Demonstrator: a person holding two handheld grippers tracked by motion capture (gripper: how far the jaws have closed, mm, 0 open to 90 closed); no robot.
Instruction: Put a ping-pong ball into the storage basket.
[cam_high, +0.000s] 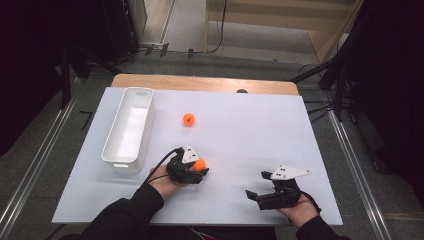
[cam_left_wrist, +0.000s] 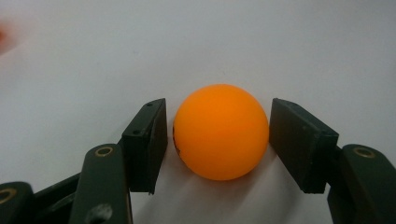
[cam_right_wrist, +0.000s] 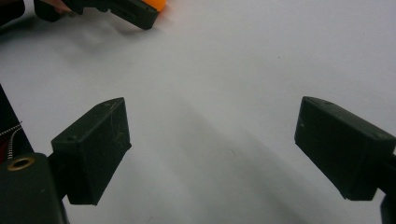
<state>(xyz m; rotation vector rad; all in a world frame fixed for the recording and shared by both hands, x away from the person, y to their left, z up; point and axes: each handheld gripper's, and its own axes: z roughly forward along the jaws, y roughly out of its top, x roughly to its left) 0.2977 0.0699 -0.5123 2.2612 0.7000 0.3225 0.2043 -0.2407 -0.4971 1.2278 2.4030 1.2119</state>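
ball: orange (cam_left_wrist: 219, 133) | smooth, round (glossy) | on white table (cam_high: 250, 150) | between left claw's pads

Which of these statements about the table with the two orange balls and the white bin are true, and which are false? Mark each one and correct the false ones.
1. An orange ball lies between the jaws of the left gripper. True.
2. The right gripper is shut on a ball. False: its jaws stand wide apart over bare white table with nothing between them.
3. A second orange ball lies inside the white bin. False: it lies on the table, to the right of the bin.
4. The white bin has nothing in it. True.
5. The left gripper's pads press firmly on the ball. False: narrow gaps show at both sides.
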